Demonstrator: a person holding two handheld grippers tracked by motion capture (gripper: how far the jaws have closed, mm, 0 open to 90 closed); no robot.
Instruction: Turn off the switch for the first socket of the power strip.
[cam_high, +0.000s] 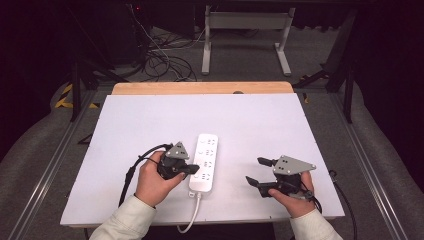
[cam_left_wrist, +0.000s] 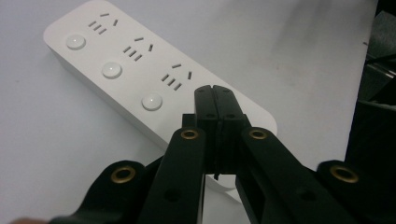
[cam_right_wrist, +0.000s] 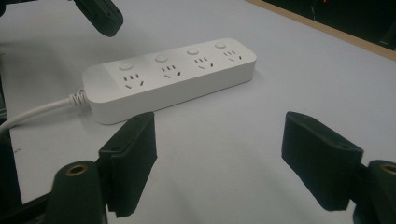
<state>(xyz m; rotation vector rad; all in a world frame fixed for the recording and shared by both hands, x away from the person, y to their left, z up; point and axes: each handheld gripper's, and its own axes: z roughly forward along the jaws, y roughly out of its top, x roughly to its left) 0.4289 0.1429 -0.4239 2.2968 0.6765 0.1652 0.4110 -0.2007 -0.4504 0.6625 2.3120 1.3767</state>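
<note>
Resting near the front edge of the white table (cam_high: 125, 125), the person's two hands are each holding a gripper, one on either side of a white power strip (cam_high: 204, 162). The left gripper (cam_high: 192, 170) is sitting just beside the strip's near half, its jaws pressed together with nothing between them and their joined tips lying over the strip's top face close to the cord end; whether they are touching the plastic cannot be told. The right gripper (cam_high: 259, 171) is lying well apart from the strip on the other side, pointing toward it with its jaws spread wide and bare table between them. The strip itself is lying flat, lengthwise away from the person, its four sockets and round buttons facing up. Its white cord (cam_high: 192, 216) is running off the front edge of the table between the two sleeves.
</note>
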